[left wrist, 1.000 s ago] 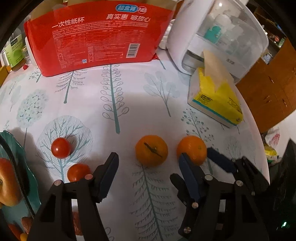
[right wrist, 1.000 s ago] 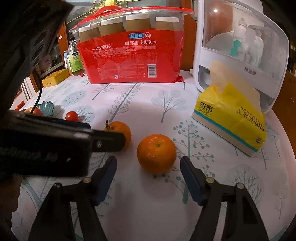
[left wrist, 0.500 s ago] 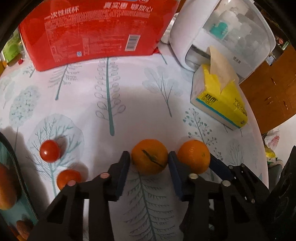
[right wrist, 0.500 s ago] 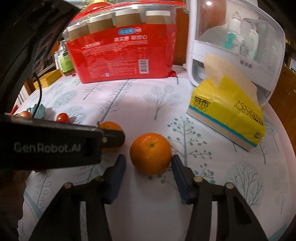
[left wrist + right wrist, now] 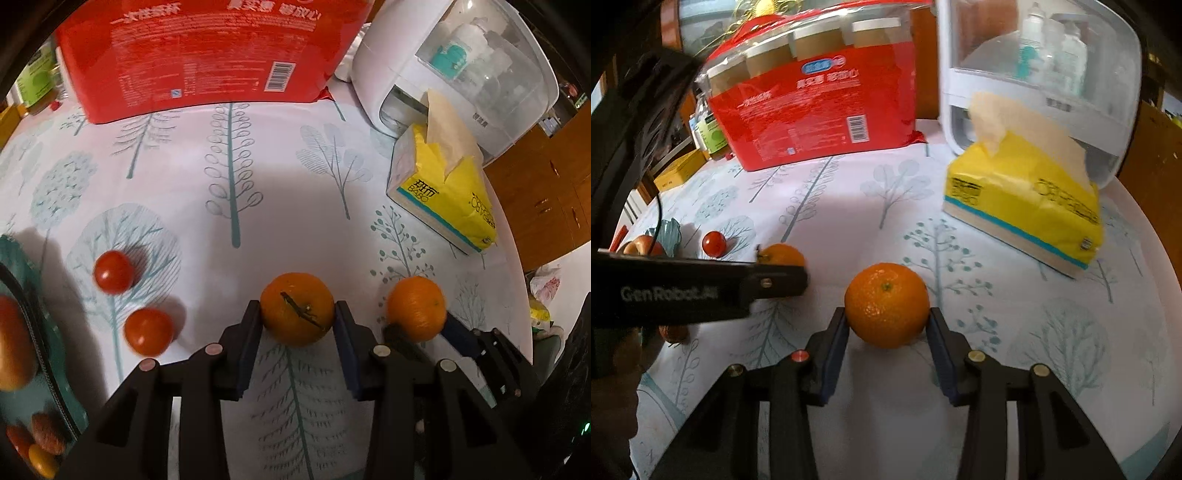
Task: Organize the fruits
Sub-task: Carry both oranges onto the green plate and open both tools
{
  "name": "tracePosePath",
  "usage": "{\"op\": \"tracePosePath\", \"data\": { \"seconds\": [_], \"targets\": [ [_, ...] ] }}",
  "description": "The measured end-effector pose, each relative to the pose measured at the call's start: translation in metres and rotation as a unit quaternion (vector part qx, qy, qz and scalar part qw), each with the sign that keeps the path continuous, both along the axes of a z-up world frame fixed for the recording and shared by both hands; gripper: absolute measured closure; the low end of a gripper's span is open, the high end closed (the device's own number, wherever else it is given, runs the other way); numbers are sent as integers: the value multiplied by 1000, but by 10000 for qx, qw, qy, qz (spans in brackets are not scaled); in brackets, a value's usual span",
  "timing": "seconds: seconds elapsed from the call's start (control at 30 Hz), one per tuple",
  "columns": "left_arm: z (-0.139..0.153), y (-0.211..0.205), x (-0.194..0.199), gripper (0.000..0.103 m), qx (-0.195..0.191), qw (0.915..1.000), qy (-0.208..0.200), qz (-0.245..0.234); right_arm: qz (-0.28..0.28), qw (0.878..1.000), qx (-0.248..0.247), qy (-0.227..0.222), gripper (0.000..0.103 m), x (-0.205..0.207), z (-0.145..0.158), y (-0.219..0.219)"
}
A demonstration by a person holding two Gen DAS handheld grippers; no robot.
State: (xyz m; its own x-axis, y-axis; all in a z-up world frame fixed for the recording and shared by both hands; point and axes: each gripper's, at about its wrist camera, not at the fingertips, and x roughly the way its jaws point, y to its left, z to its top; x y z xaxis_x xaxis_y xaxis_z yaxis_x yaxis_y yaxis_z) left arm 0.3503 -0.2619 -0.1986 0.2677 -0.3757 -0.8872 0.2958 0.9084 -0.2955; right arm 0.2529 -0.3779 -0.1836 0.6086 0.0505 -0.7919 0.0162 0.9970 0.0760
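Both pairs of jaws have just been closing, and each now has a mandarin between its pads: my left gripper (image 5: 297, 321) is clamped on the stemmed mandarin (image 5: 297, 308), and my right gripper (image 5: 887, 320) squeezes the smooth mandarin (image 5: 887, 305). I took each fruit across its widest part, pads on opposite flanks, because a round skin would squirt out of an off-centre pinch. Both fruits sit low on the tree-print tablecloth (image 5: 258, 206), so I judge neither is lifted yet; the tools come down at a steep slant so the fingers can straddle the fruit without scraping the cloth. The two mandarins lie side by side near the front edge, which is why the grippers work close together; from the right wrist view the left tool crosses the frame and hides part of its fruit. Two cherry tomatoes (image 5: 113, 272) wait just left of my left gripper, loose on the cloth. Beyond them, at the left edge, is the teal plate (image 5: 55, 354), which already holds an apple (image 5: 13, 343) and some small pieces, so I take it as the destination. The yellow tissue pack (image 5: 447, 195) and the red cup package (image 5: 207, 55) stand well back, clear of that route. My guess is that lifting comes next, left first, since it is nearer the plate.
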Motion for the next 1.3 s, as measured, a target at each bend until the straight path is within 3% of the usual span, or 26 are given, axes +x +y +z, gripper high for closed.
{"op": "tracePosePath", "data": {
  "seconds": [0.27,0.57,0.83,1.3],
  "targets": [
    [28,21,-34,66,80,9998,-41,177,-159,9997,-103,133,60,-32,22,-14],
    [76,68,-98,66,104,9988,-235,407,-233,9994,38,266,60,-80,42,-5],
    [107,130,-145,66,23,9968,-491,625,44,9997,-13,253,60,-112,57,37],
    [111,247,-168,66,-119,9966,-530,618,100,9994,-168,285,60,-134,66,142]
  ]
}}
